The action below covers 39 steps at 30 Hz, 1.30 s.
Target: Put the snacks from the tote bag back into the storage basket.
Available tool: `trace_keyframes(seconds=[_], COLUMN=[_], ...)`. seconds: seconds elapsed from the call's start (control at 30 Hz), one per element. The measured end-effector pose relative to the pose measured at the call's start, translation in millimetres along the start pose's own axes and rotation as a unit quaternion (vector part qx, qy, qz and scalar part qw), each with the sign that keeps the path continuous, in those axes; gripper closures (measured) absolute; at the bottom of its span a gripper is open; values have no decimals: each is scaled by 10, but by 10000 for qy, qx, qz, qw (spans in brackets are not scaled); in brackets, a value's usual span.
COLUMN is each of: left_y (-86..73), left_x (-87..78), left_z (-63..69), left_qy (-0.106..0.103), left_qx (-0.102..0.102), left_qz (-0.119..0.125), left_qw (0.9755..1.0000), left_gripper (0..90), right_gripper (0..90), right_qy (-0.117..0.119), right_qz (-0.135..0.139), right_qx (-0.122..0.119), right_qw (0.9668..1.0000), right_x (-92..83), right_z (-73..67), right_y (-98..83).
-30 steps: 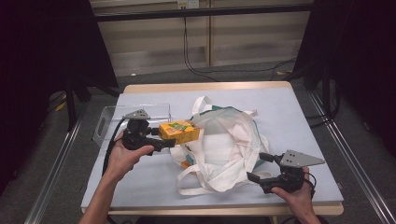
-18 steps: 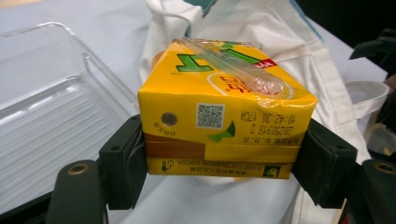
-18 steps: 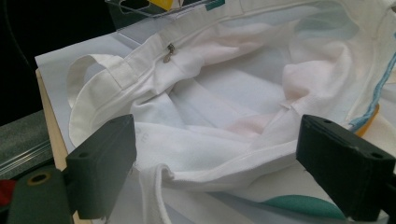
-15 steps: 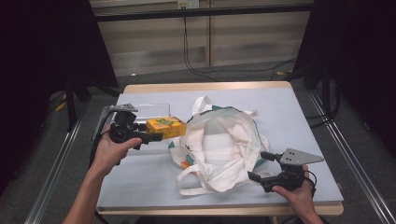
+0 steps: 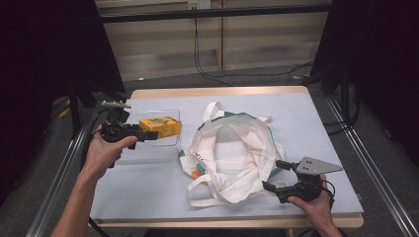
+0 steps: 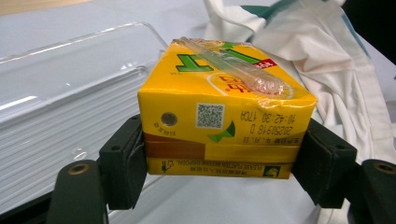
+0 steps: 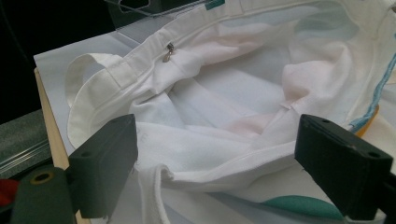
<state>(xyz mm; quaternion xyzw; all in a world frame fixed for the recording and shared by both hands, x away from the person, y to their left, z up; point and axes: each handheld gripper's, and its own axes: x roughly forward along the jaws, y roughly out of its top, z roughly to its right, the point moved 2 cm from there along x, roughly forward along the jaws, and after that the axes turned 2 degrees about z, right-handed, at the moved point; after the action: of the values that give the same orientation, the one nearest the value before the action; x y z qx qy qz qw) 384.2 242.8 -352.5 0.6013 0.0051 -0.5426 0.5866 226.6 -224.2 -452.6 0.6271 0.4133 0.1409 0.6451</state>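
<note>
A yellow drink carton (image 5: 160,126) with a wrapped straw on top is clamped between the pads of my left gripper (image 5: 153,132), which holds it lying on its side over a clear plastic tray (image 5: 148,149). In the left gripper view the carton (image 6: 219,112) spans the whole gap of my left gripper (image 6: 224,168), with the tray (image 6: 70,93) behind it. A white tote bag (image 5: 232,148) lies open in the middle of the table. My right gripper (image 5: 272,175) stands open at its near right rim; in the right gripper view the bag's rim (image 7: 233,93) runs across between the wide jaws of my right gripper (image 7: 215,158).
The grey table top (image 5: 296,118) has a wooden edge. Something orange (image 5: 196,174) peeks from under the bag's left side. Metal rails (image 5: 375,177) run along both sides of the table. Cables lie on the floor behind.
My left gripper has carried the carton leftward, away from the bag and out over the clear tray. The right gripper has stayed where it was.
</note>
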Motion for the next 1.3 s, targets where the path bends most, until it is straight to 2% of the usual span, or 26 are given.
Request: trace_keyframes(seconds=[0.03, 0.13, 0.17, 0.27, 0.33, 0.37, 0.43, 0.5, 0.57, 0.6, 0.67, 0.8, 0.93, 0.97, 1.0, 1.03, 1.1, 1.23, 1.3], left_y=[32, 61, 92, 125, 154, 181, 190, 212, 225, 234, 274, 312, 356, 370, 376, 376, 385, 405, 409], left_x=[-19, -24, -30, -28, -13, 19, 35, 70, 83, 95, 99, 106, 155, 163, 167, 167, 199, 255, 292], left_z=[-32, -51, -75, -104, -125, -138, -146, -165, -173, -168, -191, -215, -263, -280, -291, -291, -298, -332, -355], left_qy=[54, 136, 278, 304, 391, 460, 438, 500, 554, 549, 605, 656, 783, 773, 812, 812, 912, 963, 1002], left_qx=[-71, -114, -133, -202, -198, -267, -244, -358, -367, -452, -455, -526, -700, -854, -899, -899, -936, -1037, -965], left_qz=[-52, -42, -100, -162, -286, -368, -442, -552, -610, -590, -708, -749, -839, -784, -795, -795, -881, -1040, -1185], left_qw=[9999, 9998, 9995, 9992, 9986, 9979, 9978, 9966, 9959, 9957, 9946, 9936, 9909, 9902, 9894, 9894, 9875, 9844, 9832], left_gripper=[275, 275, 275, 275, 275, 275, 275, 275, 276, 275, 275, 275, 275, 275, 275, 275, 275, 275, 275], right_gripper=[134, 139, 139, 139, 139, 139, 140, 143, 144, 144, 144, 144, 144, 144, 144, 143, 141, 140, 139], right_qy=[10, -12, -10, -11, -3, -14, -14, -21, -5, -4, 0, -4, -17, -23, -32, -31, -17, -27, -35], right_qz=[7, -2, -7, -13, 0, -8, -11, -11, -25, -33, -50, -46, -46, -47, -63, -68, -87, -67, -66], right_qx=[-2, 10, 5, 6, 1, 6, 10, -5, 4, 1, -1, -10, -4, 10, 10, 11, 17, -13, -12], right_qw=[10000, 10000, 10000, 10000, 10000, 10000, 10000, 10000, 10000, 10000, 10000, 10000, 10000, 10000, 10000, 10000, 10000, 10000, 10000], right_x=[6, 7, 7, 7, 9, 7, 7, 7, 12, 13, 13, 5, 3, 3, 3, 5, 3, -12, -13], right_z=[-1, -6, -5, -7, -2, 2, 3, -1, -4, -6, -12, -11, -9, -8, -7, -6, -10, -22, -20], right_y=[2, 4, 3, 2, 3, 2, 2, 2, 0, -1, -3, -5, -5, -6, -8, -10, -13, -12, -12])
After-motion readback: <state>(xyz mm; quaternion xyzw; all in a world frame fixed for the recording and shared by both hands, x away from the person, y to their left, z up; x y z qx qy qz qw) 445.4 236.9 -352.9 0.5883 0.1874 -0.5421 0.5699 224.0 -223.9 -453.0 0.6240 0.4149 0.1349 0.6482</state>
